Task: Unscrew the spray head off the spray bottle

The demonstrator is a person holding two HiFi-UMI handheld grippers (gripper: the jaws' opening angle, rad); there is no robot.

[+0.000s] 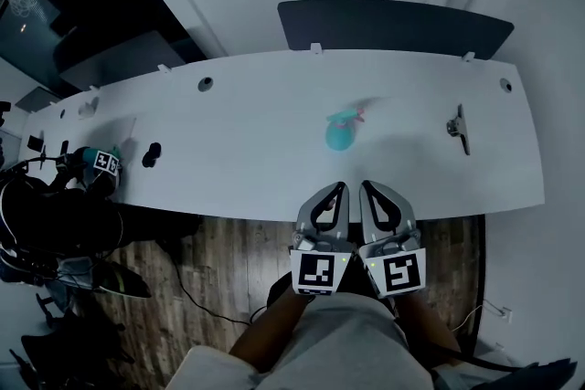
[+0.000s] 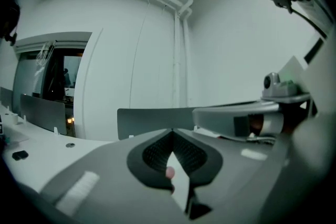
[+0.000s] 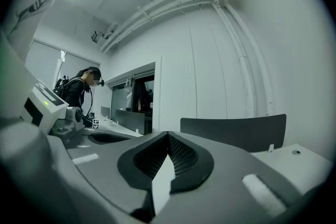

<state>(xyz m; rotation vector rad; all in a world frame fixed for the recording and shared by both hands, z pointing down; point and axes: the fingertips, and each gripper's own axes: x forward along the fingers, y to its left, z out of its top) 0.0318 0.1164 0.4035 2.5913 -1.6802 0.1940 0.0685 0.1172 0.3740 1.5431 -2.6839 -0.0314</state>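
Both our left gripper (image 1: 342, 185) and right gripper (image 1: 365, 185) are clenched on nothing at the table (image 1: 247, 169) edge, near the teal spray bottle (image 1: 342, 133) mid-table, so we might shove and topple it unless one opens first.

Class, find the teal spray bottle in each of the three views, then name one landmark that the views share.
Head view: the spray bottle sits near the picture's centre, on the white table.
Left gripper view: not clearly in it. A small pink spot low between the jaws may be part of it, but that cannot be told.
Right gripper view: not in it.
Shared landmark: the dark panel behind the table.
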